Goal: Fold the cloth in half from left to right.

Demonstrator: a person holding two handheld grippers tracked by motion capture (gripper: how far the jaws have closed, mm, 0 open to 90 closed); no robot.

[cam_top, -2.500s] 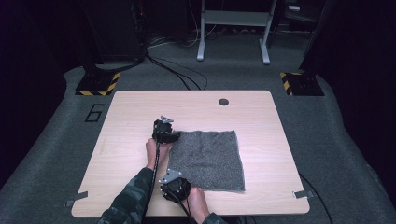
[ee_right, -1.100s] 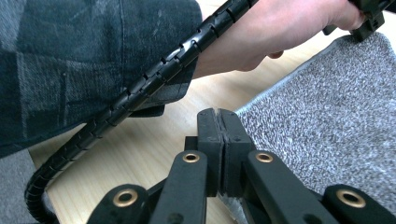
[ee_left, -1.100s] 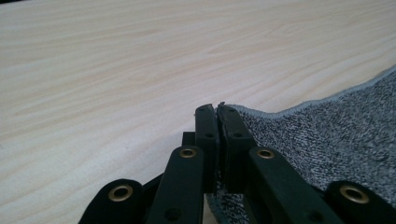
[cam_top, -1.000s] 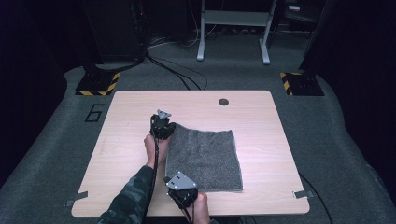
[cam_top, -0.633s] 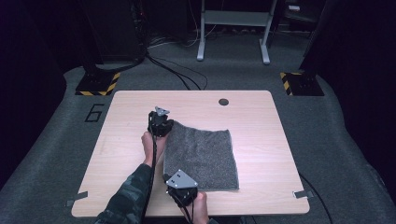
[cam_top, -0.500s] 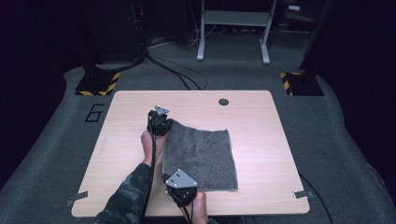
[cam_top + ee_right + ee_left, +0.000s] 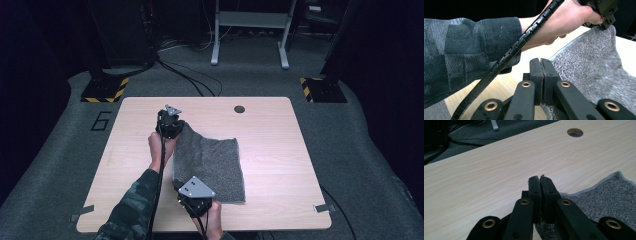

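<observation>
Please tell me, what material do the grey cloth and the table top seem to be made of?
The grey cloth looks like a knitted or terry textile: speckled grey and white, fuzzy and matte, and it drapes softly where the left gripper lifts its corner. The table top looks like pale wood or wood-look laminate: fine grain lines, smooth with a faint sheen.

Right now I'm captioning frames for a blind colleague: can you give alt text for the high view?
A person's two grippers each pinch a left-side corner of a grey cloth on a light wooden table: the left gripper lifts the far corner, the right gripper holds the near one.
</observation>
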